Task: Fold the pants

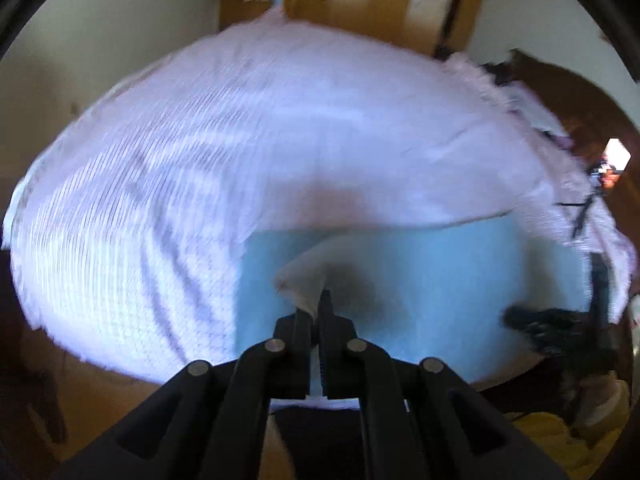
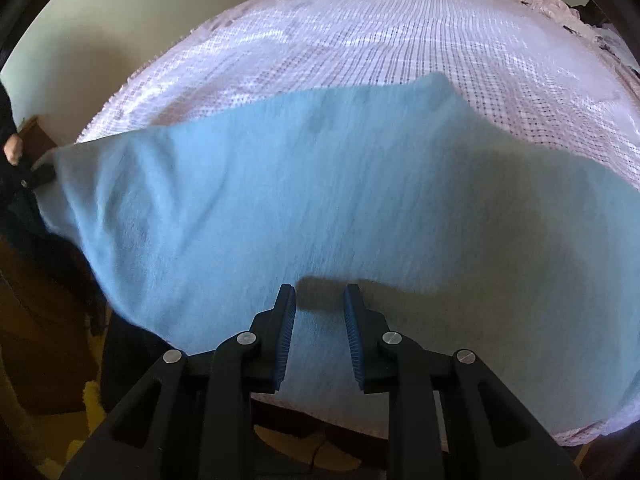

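Observation:
Light blue fleece pants [image 2: 320, 200] lie spread across a table covered with a white and pink checked cloth [image 2: 360, 32]. My left gripper [image 1: 319, 300] is shut on a pale corner of the pants [image 1: 304, 276] and lifts it a little above the blue fabric [image 1: 420, 280]. In the right wrist view the left gripper [image 2: 40, 174] shows at the far left edge, pinching the raised end of the pants. My right gripper [image 2: 320, 300] is open and empty, its blue pads [image 2: 288, 320] hovering just over the near part of the pants.
The checked cloth [image 1: 240, 140] covers the whole table. A wooden cabinet [image 1: 380, 0] stands behind it. Crumpled clothes [image 2: 560, 8] lie at the far right edge. The right gripper [image 1: 552, 324] shows in the left wrist view. Brown floor lies below the table's near edge.

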